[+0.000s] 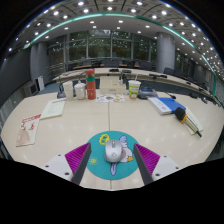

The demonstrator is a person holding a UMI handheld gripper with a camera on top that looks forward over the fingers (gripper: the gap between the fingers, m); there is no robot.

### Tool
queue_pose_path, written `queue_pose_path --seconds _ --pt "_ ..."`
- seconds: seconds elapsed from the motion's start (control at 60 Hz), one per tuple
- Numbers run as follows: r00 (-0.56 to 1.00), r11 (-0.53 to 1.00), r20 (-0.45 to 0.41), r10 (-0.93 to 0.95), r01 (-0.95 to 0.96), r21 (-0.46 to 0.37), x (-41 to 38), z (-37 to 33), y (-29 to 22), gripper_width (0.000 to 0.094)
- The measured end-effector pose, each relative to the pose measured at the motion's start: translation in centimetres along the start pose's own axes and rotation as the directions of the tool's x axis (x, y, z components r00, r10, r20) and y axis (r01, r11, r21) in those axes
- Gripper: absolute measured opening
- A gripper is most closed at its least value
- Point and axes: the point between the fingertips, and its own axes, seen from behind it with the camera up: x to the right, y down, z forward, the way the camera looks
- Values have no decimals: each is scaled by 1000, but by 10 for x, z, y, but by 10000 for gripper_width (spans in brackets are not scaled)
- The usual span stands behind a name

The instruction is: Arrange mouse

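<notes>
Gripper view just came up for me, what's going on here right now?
A person is holding the gripper low over a round table. A white mouse lies on a teal round mat between the open fingers, with a gap on either side, so it is not gripped yet. Beyond the fingers, bottles and cups stand at the table's far side, with books and papers lying nearby.
</notes>
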Motion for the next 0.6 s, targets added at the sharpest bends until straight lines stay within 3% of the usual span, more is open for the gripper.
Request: queue_pose_path --seconds 0.317,0.6 --pt "997 998 -73 -31 35 54 -18 -172 12 857" --pt "995 997 -90 -33 40 68 -32 -238 34 861"
